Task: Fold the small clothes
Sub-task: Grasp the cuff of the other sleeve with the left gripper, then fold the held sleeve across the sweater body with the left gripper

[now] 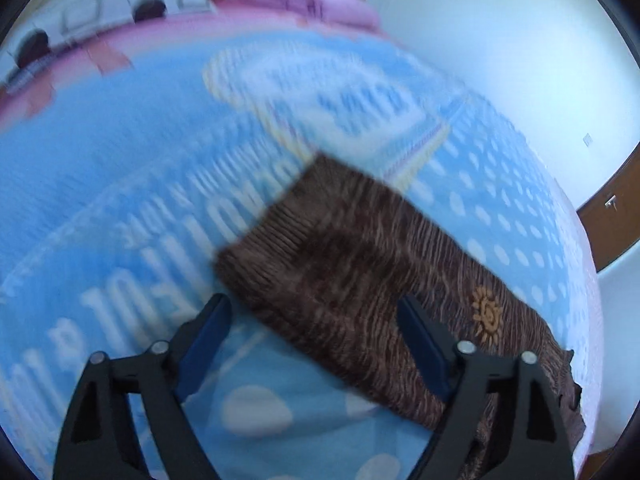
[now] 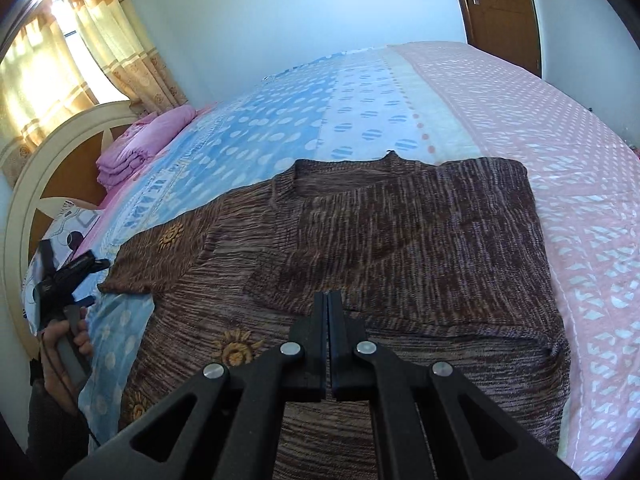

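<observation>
A brown knitted sweater (image 2: 360, 248) lies spread across the bed (image 2: 560, 152), its body resting partly on the blue dotted blanket (image 2: 272, 136) and partly on the pink one (image 2: 520, 112). One sleeve is already folded in over the chest, while the other sleeve (image 1: 360, 256) stretches out toward the headboard (image 2: 24, 184), its ribbed cuff lying flat on the blue cloth. Small orange sun motifs (image 2: 236, 348) dot the knit.

The left gripper (image 1: 316, 344) hangs over that outstretched sleeve with its jaws spread wide; one blue-padded finger (image 1: 420, 344) stands over the knit and the other over bare blanket, and neither pad presses on anything (the view from this side is badly smeared). In the other view a hand (image 2: 64, 344) grips its handle down by the bed's edge.

The right gripper (image 2: 328, 300) is pinched completely closed with nothing between its fingers, poised above the sweater's lower half. A folded pink quilt (image 2: 132, 156) sits up by the headboard, yellow curtains (image 2: 80, 40) behind it.
</observation>
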